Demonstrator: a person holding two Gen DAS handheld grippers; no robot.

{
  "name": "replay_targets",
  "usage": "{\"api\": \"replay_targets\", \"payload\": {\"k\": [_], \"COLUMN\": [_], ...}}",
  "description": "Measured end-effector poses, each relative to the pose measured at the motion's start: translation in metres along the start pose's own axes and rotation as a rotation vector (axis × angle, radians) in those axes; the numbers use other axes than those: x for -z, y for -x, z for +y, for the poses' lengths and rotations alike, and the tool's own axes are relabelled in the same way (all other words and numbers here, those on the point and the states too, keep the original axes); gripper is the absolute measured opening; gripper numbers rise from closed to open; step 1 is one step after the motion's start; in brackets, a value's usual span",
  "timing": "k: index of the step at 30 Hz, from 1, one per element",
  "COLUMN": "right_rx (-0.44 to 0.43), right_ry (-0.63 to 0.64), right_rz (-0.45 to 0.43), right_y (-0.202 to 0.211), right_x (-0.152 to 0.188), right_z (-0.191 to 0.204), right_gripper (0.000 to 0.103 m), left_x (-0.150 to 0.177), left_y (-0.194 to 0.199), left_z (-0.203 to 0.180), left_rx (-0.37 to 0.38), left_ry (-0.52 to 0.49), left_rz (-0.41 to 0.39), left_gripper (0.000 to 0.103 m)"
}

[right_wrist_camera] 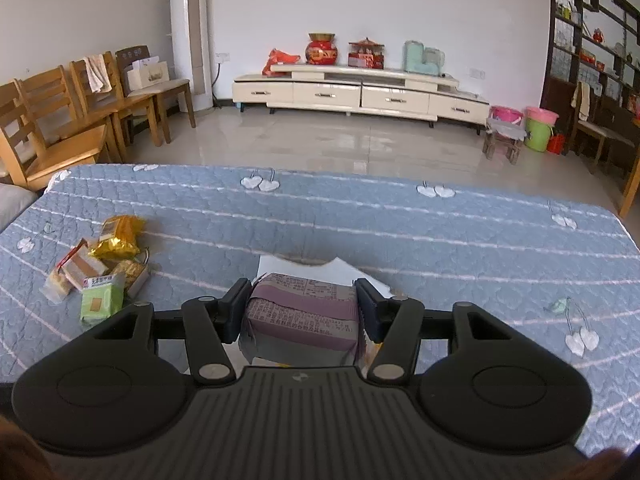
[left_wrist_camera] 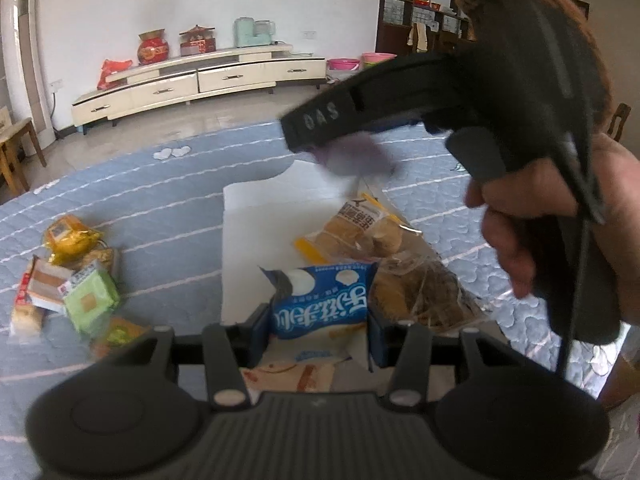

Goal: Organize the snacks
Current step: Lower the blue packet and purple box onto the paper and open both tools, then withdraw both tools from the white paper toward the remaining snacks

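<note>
Nearest us, our left gripper (left_wrist_camera: 316, 332) is clenched on a blue snack packet (left_wrist_camera: 320, 304), and our right gripper (right_wrist_camera: 302, 308) is grasping a purple snack packet (right_wrist_camera: 304, 312) — both lifted above the white box (left_wrist_camera: 256, 240) on the blue quilted counter (right_wrist_camera: 400, 232). The risk, as we judge it, is crowding: the right gripper crosses just above the left one's view, so the two may bump over the box, and a soft, slick wrapper could slide out of either grip. The blue packet looks puffy, with white lettering; the purple one is flat-sided with fine print. Beyond it, a clear bag of pastries (left_wrist_camera: 360, 232) already lies in the box. Farther left, a loose pile of snacks (right_wrist_camera: 100, 272) — gold, green, striped wrappers — waits on the counter.
</note>
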State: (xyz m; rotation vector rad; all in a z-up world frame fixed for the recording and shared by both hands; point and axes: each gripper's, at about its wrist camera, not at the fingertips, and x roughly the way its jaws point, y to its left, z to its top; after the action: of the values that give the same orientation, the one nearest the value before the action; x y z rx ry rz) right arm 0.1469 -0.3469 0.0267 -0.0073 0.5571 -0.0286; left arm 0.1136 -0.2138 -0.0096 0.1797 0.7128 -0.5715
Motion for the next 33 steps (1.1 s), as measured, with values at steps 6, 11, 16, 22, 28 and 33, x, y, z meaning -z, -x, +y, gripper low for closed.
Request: {"api": "replay_targets", "payload": {"k": [6, 11, 16, 22, 28, 33], "right_rx": [0.045, 0.099, 0.136, 0.155, 0.163, 0.132], "right_ry": [-0.021, -0.009, 0.0, 0.011, -0.008, -0.016], "right_rz": [-0.109, -0.141, -0.146, -0.141, -0.136, -0.118], "right_y": [0.02, 0.05, 0.079, 0.103, 0.116, 0.118], "right_x": [0.001, 0.005, 0.011, 0.021, 0.028, 0.038], "right_z": [-0.005, -0.004, 0.002, 0.018, 0.035, 0.052], "right_gripper": [0.103, 0.103, 0.103, 0.103, 0.103, 0.103], "left_x": [0.001, 0.002, 0.001, 0.001, 0.01, 0.021], "left_y": [0.0, 0.003, 0.016, 0.038, 0.061, 0.075], "left_z": [-0.005, -0.012, -0.014, -0.002, 0.024, 0.048], "left_rx": [0.054, 0.075, 0.047, -0.034, -0.131, -0.194], "left_ry": [-0.009, -0.026, -0.031, -0.009, 0.036, 0.085], "left_rz": [-0.011, -0.026, -0.056, -0.076, -0.072, -0.064], "left_gripper": [0.049, 0.073, 0.09, 0.095, 0.096, 0.096]}}
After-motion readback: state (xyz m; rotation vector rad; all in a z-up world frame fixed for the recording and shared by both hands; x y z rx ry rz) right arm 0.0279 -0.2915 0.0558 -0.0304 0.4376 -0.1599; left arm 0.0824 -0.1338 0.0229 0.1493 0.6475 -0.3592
